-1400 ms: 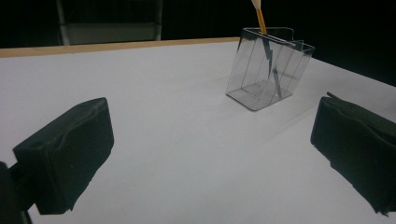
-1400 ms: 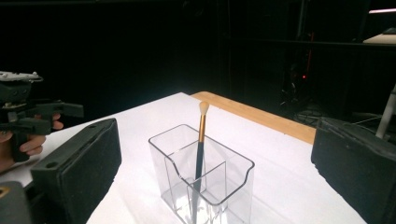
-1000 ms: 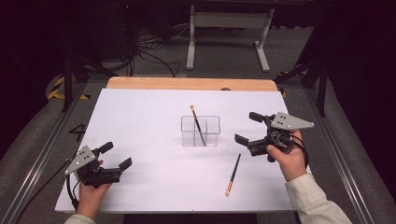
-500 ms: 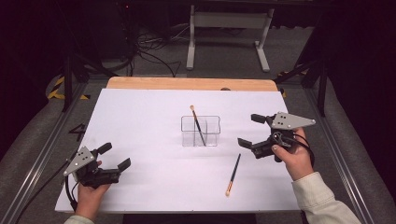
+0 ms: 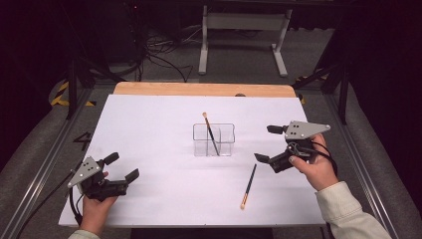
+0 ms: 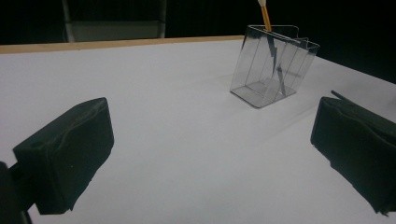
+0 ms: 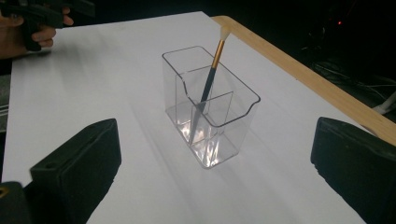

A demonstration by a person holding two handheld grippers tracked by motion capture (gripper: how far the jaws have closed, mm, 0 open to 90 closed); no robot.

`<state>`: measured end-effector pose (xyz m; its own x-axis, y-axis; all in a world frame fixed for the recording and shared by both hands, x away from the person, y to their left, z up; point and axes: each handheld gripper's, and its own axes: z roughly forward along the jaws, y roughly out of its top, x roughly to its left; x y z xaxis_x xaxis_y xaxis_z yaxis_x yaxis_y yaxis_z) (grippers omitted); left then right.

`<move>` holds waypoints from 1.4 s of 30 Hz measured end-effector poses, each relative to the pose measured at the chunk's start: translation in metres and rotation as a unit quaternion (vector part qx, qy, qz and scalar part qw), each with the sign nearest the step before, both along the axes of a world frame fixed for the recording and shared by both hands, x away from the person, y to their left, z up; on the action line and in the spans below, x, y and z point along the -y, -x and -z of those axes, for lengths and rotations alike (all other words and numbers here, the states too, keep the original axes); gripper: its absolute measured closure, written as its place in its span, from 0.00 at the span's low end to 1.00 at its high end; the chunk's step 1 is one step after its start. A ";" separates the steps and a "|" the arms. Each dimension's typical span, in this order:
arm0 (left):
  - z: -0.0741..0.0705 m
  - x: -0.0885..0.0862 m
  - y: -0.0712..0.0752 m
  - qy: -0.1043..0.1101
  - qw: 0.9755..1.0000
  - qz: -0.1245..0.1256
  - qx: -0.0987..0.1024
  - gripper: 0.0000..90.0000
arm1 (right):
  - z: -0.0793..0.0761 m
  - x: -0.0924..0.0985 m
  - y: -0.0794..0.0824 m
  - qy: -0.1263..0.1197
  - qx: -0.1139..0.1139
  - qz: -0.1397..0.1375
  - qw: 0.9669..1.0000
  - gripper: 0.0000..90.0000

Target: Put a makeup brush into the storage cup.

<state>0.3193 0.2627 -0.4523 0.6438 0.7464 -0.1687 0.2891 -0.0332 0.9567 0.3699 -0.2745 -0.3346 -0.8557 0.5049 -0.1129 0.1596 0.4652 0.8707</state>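
A clear plastic organiser box stands mid-table with a dark-handled brush leaning in it, bristles up. A second brush lies flat on the white sheet in front of the box, to its right. My right gripper hovers open to the right of the box, facing it, and holds nothing. My left gripper rests open and empty at the near left. The left gripper view has the box far ahead between its jaws. In the right gripper view the box and its brush are close.
A white sheet covers the table, with a wooden strip along the far edge. Metal rails run down both sides. A stand and cables sit on the floor beyond. The other hand with its gripper shows far off in the right gripper view.
My right gripper has drifted slightly toward the person's side of the table, still open. The left gripper and both brushes have not moved.
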 end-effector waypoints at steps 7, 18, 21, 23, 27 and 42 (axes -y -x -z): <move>0.000 0.000 0.000 0.002 1.000 -0.002 0.001 0.00 | -0.003 -0.003 0.000 0.030 -0.005 -0.018 0.999 0.03; 0.000 0.000 0.000 0.002 1.000 -0.002 0.002 0.00 | -0.001 -0.009 -0.001 0.114 -0.019 -0.055 0.992 0.04; 0.000 -0.001 0.001 0.001 1.000 -0.003 0.002 0.00 | -0.001 -0.011 -0.001 0.128 -0.023 -0.065 0.989 0.04; 0.000 -0.001 0.001 0.002 1.000 -0.004 0.002 0.00 | 0.000 -0.011 -0.002 0.136 -0.024 -0.069 0.988 0.04; 0.000 -0.002 0.002 0.002 1.000 -0.006 0.002 0.00 | 0.000 -0.012 -0.003 0.154 -0.025 -0.081 0.984 0.04; 0.000 -0.007 0.007 0.002 1.000 -0.014 0.000 0.00 | 0.012 -0.025 -0.006 0.204 -0.032 -0.129 0.970 0.05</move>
